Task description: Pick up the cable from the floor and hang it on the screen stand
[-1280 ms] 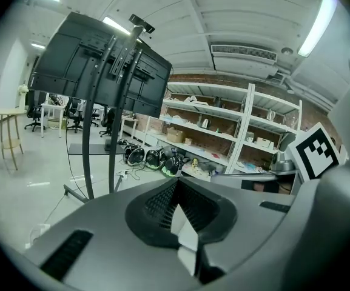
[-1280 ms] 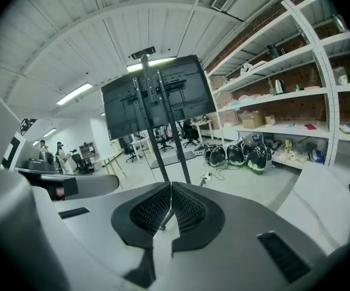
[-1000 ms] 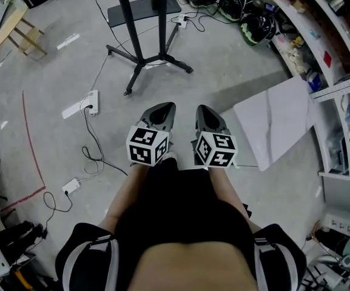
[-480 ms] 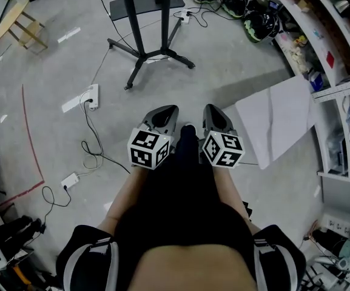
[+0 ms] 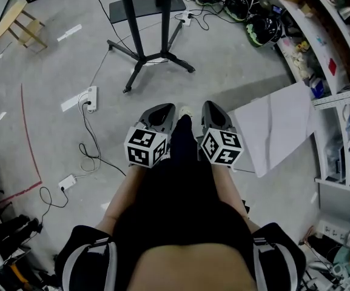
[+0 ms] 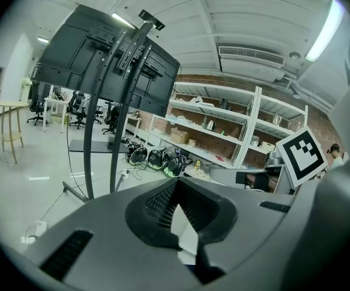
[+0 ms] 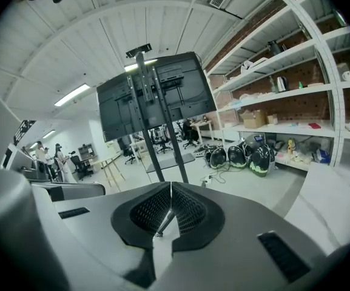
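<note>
Ahead, screen stand [image 5: 134,23] (cable [image 5: 87,126] on floor [image 5: 223,59])

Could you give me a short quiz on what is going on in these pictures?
1. Fill in: the left gripper and the right gripper both have their jaws ___ (open or shut).
2. The cable lies: A) on the floor to the person's left; B) on the floor to the person's right; C) between the right gripper's jaws.
3. True or false: one of the grippers holds the cable.

Key: 1 shut; 2 A; 3 false.
</note>
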